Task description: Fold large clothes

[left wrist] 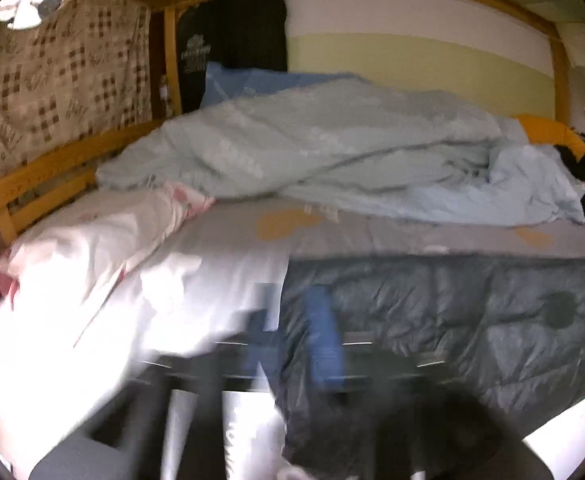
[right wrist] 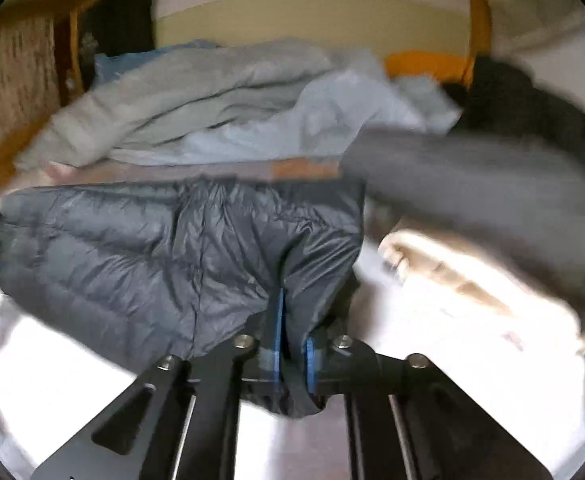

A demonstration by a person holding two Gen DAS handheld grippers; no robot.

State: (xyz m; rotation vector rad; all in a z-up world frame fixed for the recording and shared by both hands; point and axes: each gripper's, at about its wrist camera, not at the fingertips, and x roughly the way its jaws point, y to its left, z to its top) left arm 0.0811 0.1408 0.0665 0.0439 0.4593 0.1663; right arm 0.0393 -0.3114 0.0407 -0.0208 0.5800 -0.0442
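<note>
A dark grey-blue puffer jacket [left wrist: 452,320] lies spread across the front of the bed. In the left wrist view my left gripper [left wrist: 292,320] is motion-blurred; its blue pads [left wrist: 324,332] stand close together at the jacket's left edge, shut on the fabric. The right wrist view shows the same jacket [right wrist: 132,248] stretching off to the left. My right gripper [right wrist: 292,320] is shut on a bunched fold at the jacket's right end, and the cloth covers much of the right pad [right wrist: 309,360].
A crumpled light blue duvet [left wrist: 332,152] fills the back of the bed. White bedding [left wrist: 92,280] is heaped at the left by the wooden bed rail [left wrist: 32,184]. A grey garment [right wrist: 472,184] and black clothes [right wrist: 512,96] lie at the right.
</note>
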